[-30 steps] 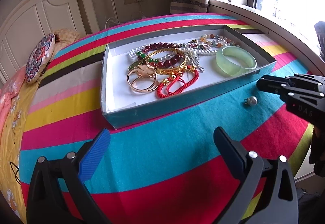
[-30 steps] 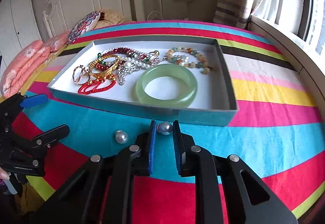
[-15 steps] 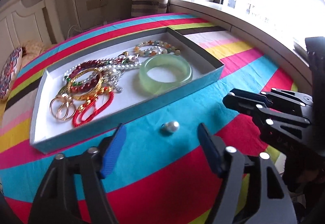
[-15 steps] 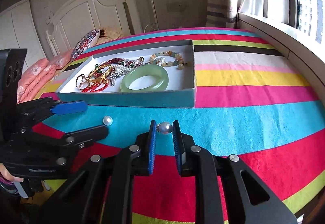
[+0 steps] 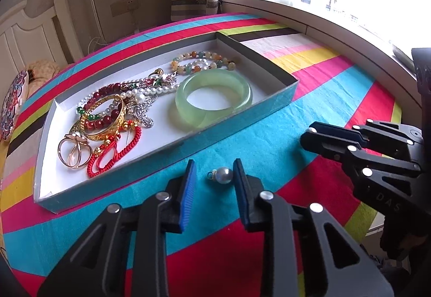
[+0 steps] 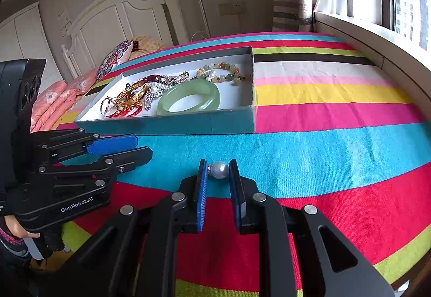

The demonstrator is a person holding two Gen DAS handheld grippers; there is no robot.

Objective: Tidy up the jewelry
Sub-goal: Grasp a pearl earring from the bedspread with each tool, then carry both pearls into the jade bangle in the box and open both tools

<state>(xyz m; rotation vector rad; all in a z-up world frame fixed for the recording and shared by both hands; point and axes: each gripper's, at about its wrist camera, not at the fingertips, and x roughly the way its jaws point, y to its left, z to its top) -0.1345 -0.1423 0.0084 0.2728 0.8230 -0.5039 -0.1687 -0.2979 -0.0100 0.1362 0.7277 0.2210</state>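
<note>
My left tongs (image 5: 212,178): matte black plastic links, round silver rivets at each pivot, triangular cut-outs in the outer arms. Inner faces of the fingers (image 5: 188,189) carry ribbed blue pads. Seen from my right camera, white lettering "GenRobot.AI" runs along the side of the left tongs body, and a black housing with vent slots sits behind it. My right tongs (image 6: 218,175): same black links, silver rivets, blue ribbed pads; raised "DAS" lettering on the side. Below the left tongs body, my hand (image 6: 18,229) shows a dark sleeve cuff with pink pattern.
</note>
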